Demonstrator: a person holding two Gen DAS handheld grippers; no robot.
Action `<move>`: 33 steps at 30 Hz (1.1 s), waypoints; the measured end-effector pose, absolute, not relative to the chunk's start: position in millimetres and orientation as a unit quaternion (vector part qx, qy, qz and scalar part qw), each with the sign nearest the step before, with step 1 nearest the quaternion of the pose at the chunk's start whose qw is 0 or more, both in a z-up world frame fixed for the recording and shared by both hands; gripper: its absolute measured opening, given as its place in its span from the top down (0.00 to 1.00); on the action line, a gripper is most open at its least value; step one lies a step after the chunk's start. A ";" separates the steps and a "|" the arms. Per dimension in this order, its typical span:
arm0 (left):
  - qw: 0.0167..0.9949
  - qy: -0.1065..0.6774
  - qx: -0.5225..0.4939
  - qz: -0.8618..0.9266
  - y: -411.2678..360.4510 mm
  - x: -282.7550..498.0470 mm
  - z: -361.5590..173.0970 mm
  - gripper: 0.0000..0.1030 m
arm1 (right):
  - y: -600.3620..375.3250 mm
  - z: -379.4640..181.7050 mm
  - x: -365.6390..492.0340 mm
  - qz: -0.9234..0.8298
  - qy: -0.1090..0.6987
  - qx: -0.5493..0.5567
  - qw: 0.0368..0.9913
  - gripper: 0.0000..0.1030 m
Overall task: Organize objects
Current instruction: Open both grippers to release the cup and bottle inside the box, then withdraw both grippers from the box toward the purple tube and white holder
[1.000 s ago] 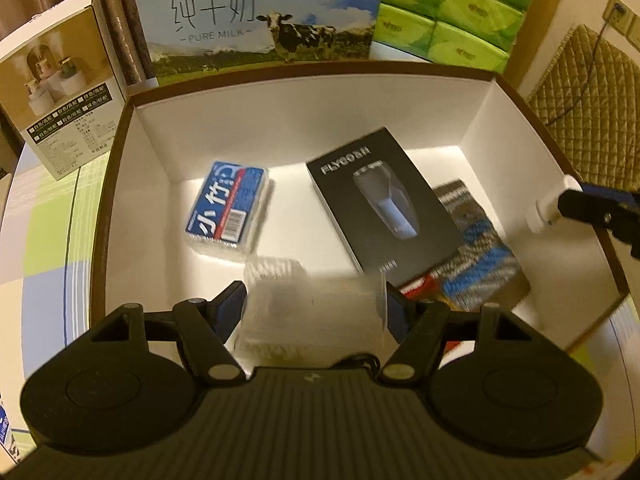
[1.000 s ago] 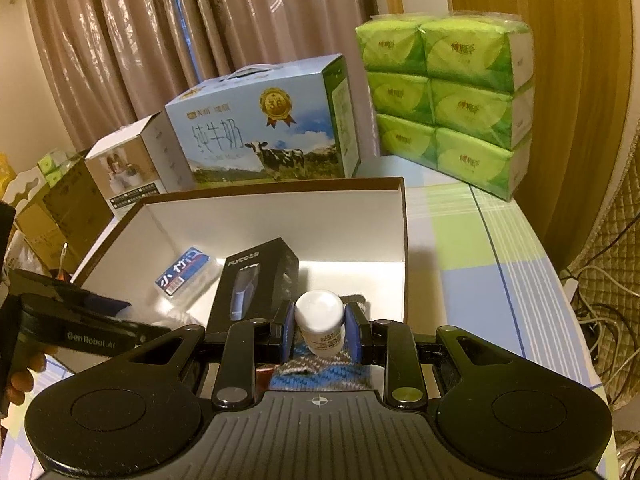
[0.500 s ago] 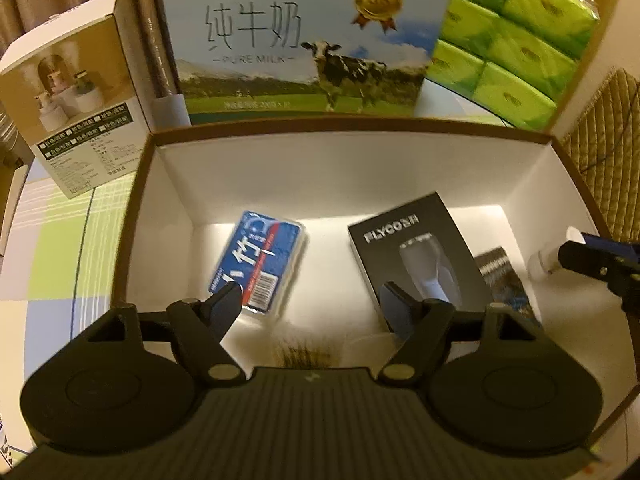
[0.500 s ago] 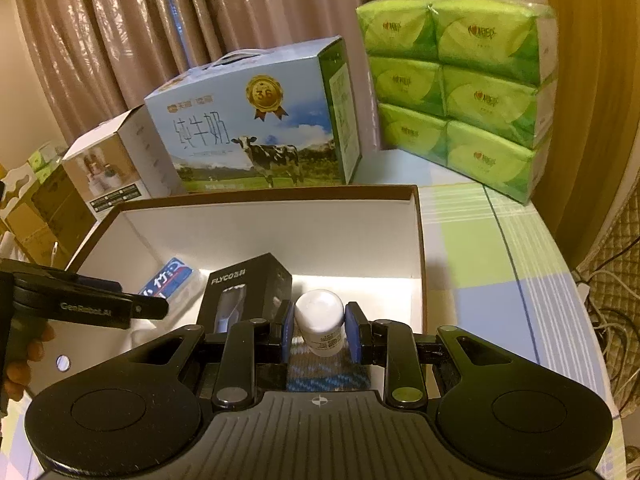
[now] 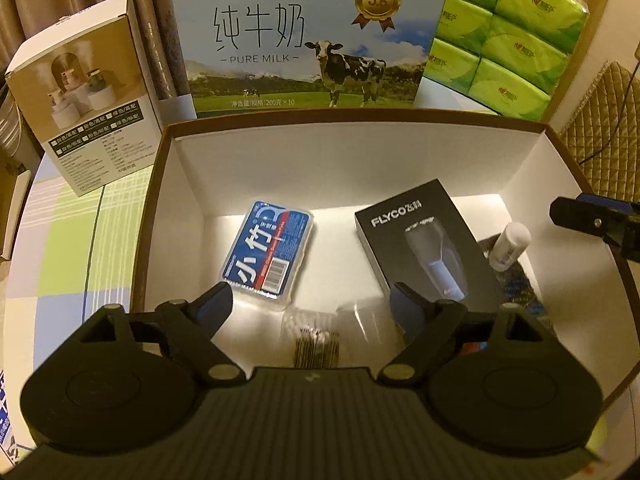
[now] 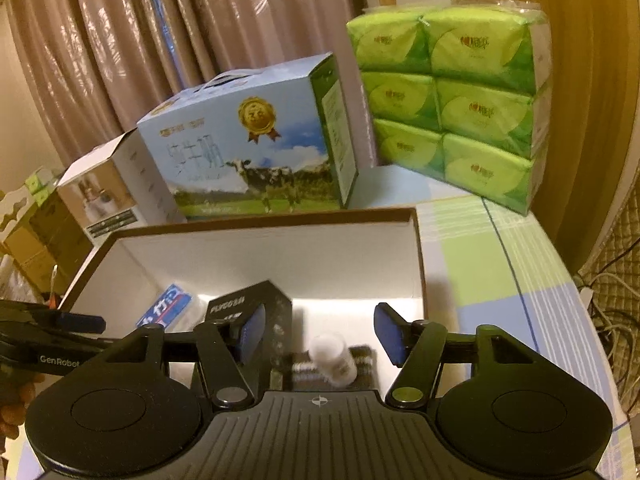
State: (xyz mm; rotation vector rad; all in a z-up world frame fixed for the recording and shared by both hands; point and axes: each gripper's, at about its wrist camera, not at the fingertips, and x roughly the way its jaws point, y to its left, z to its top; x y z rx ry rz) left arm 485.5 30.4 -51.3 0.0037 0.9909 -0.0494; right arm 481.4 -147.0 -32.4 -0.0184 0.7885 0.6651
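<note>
An open brown box with white inside [image 5: 352,152] holds a blue card pack [image 5: 267,250], a black FLYCO box [image 5: 420,244], a clear case of cotton swabs [image 5: 332,328] and a patterned packet [image 5: 520,292]. A small white bottle [image 5: 510,246] lies tilted on the packet; it also shows in the right wrist view [image 6: 334,362]. My left gripper [image 5: 312,300] is open and empty above the clear case. My right gripper [image 6: 320,334] is open above the white bottle, apart from it; its tip [image 5: 576,216] shows at the right in the left wrist view.
Behind the box stand a blue milk carton [image 5: 308,36], a stack of green tissue packs [image 5: 504,28] and a small white humidifier box [image 5: 84,92]. A checked tablecloth [image 6: 500,264] covers the table. Curtains [image 6: 160,40] hang behind.
My left gripper let go of the clear case, which now lies in the box, and drew back. My right gripper opened and the white bottle dropped onto the packet.
</note>
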 end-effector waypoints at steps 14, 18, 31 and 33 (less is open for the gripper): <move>0.885 0.464 -0.016 -0.029 35.2 446.6 -27.6 0.12 | -162.9 -25.2 442.6 0.322 0.384 -0.003 0.865 0.14; 0.886 0.462 -0.019 -0.031 35.9 434.0 -20.0 0.12 | -167.4 -20.9 433.1 0.322 0.385 0.003 0.865 0.12; 0.891 0.452 -0.047 -0.016 47.4 375.5 -1.3 0.11 | -180.6 -10.4 389.1 0.322 0.380 0.005 0.867 0.10; 0.890 0.453 -0.051 -0.010 51.1 363.8 -0.7 0.11 | -182.6 -10.2 382.0 0.322 0.381 0.005 0.867 0.10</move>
